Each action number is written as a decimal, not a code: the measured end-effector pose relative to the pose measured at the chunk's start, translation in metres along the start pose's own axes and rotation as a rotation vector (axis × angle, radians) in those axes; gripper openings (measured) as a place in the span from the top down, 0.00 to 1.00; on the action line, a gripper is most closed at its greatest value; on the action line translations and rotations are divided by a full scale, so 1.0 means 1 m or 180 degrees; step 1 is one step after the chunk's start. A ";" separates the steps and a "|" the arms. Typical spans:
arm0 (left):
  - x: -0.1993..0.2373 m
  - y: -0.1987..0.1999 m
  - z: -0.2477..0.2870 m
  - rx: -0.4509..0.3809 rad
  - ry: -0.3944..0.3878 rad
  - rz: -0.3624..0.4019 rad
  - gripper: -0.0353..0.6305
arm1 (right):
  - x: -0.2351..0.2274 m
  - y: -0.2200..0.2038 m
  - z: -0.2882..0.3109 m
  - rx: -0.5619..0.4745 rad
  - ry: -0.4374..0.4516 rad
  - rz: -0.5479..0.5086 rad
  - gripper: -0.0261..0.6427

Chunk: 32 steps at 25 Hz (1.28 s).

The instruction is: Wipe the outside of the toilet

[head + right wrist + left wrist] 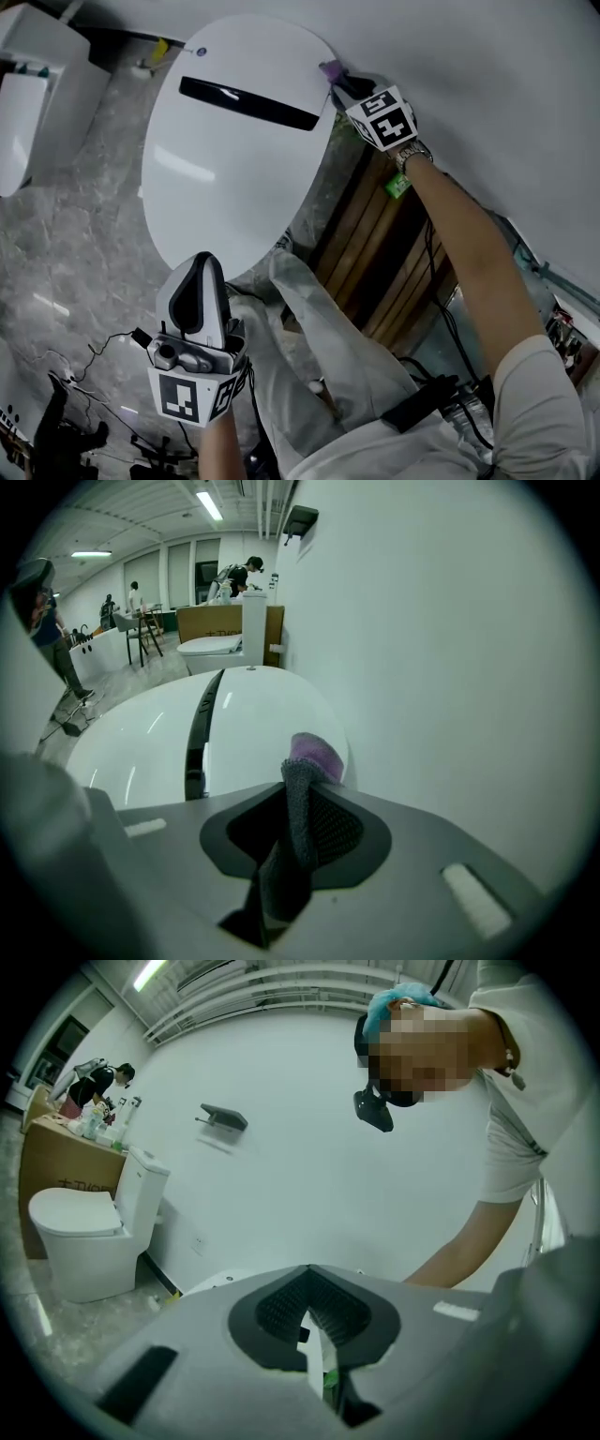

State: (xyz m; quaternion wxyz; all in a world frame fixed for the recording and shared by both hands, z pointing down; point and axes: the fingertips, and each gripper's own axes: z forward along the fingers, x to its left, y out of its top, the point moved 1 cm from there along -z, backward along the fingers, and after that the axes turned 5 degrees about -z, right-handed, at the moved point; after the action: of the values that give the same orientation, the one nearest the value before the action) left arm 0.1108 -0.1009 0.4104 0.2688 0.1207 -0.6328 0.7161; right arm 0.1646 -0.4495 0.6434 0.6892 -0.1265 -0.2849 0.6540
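The white toilet shows its shut oval lid with a black stripe across the back. At the lid's back right edge, next to the wall, a purple-and-grey cloth touches the rim, and my right gripper is shut on it. In the right gripper view the cloth sticks up between the jaws of the right gripper, with the lid just beyond. My left gripper hovers off the toilet's front edge, shut and holding nothing; in its own view the left gripper has its jaws pressed together.
A white wall runs close behind the toilet. Brown wooden slats lie to the toilet's right, under my right arm. A second white toilet stands at far left, and cables trail over the grey marble floor.
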 end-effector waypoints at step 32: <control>0.050 -0.056 -0.171 0.0014 -0.0089 -0.0338 0.94 | 0.272 -0.038 -0.031 0.0324 0.0583 -0.0140 0.84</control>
State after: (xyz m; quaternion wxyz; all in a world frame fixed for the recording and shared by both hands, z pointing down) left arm 0.1278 0.0799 0.4542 0.2972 0.1647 -0.6277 0.7004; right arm 0.2084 -0.1827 0.7012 0.7321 -0.1443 -0.1898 0.6381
